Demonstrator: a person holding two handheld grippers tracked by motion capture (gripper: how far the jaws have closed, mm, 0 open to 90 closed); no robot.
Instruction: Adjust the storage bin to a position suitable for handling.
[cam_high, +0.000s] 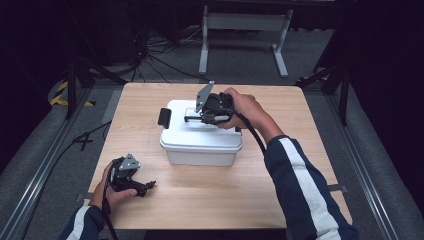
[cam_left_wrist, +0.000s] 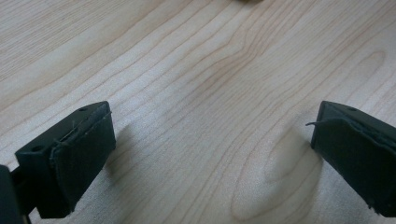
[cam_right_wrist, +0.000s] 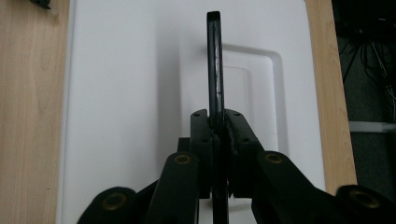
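white plastic lidded box (cam_high: 200, 142) | right gripper (cam_right_wrist: 217, 133) clamped on its thin black lid handle (cam_right_wrist: 214, 65) | left gripper (cam_left_wrist: 210, 154) jaws apart, idle over wooden table (cam_left_wrist: 196, 70) | advice: lift handle straight, avoid twisting.

A light wooden table (cam_high: 210, 195) carries a white lidded box (cam_high: 200, 142), which sits right under the right gripper (cam_high: 200, 117). The left gripper (cam_high: 145, 187) rests on the bare wood, well apart from the box.

the box (cam_high: 200, 142) was white, its handle (cam_right_wrist: 214, 65) black, the desk (cam_high: 210, 195) pale woodgrain, the sleeve (cam_high: 305, 195) navy with a white stripe.
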